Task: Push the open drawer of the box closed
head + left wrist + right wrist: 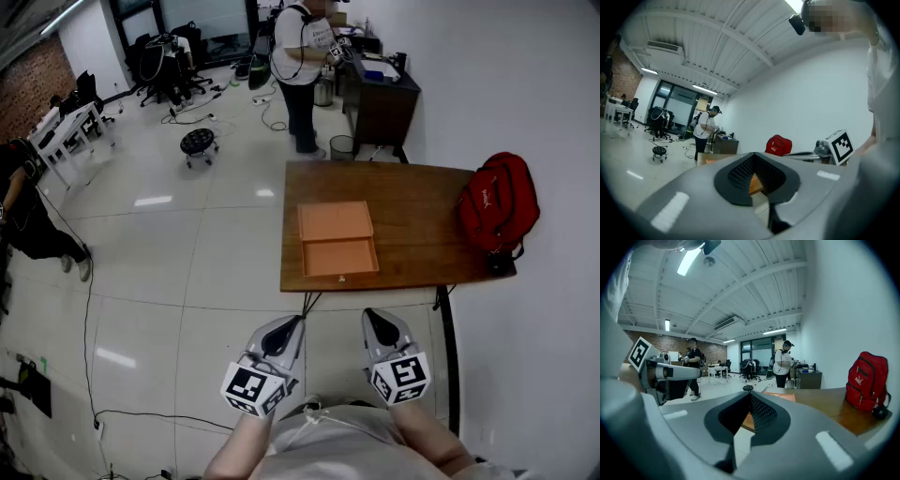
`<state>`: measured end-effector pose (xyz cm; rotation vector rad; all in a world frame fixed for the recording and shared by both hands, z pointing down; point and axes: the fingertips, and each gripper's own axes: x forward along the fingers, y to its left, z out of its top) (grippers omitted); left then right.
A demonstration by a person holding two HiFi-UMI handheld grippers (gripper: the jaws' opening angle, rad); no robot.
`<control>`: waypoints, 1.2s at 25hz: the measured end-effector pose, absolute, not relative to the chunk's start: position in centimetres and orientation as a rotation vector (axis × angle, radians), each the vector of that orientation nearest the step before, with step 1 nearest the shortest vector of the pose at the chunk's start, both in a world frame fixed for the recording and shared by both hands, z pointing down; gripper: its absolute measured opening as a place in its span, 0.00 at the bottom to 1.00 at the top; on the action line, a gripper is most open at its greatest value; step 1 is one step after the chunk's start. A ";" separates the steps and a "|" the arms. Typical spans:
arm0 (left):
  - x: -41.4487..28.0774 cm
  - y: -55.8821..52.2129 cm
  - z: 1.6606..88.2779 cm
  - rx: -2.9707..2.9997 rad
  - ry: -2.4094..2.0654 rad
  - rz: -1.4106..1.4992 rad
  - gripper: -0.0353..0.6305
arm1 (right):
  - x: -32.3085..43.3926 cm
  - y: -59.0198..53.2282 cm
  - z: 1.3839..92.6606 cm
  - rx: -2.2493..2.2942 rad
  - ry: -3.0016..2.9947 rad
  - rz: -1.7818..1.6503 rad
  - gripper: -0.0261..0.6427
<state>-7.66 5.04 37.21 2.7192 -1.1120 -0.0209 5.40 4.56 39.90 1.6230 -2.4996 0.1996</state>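
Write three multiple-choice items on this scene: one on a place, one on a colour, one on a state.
1. Where is the red backpack?
A on the floor
B at the table's right end
C on a chair

2. What colour is the box?
A orange
B blue
C white

3. How is the box's drawer?
A shut
B removed
C pulled open

Answers:
B: it sits on the table beside the wall.
A: its top is orange.
C: its tray sticks out towards the table's near edge.

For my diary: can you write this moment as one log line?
drawer: open | left gripper: shut, away from drawer | right gripper: shut, away from drawer
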 end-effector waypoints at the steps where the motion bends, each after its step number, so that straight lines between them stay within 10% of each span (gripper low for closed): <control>1: -8.3 5.0 37.5 2.716 -1.110 -0.017 0.06 | 4.8 4.8 40.2 1.628 -2.494 0.205 0.04; 30: -6.4 -4.2 49.4 2.510 -1.010 0.220 0.06 | 7.9 -4.4 50.8 1.565 -2.319 0.500 0.04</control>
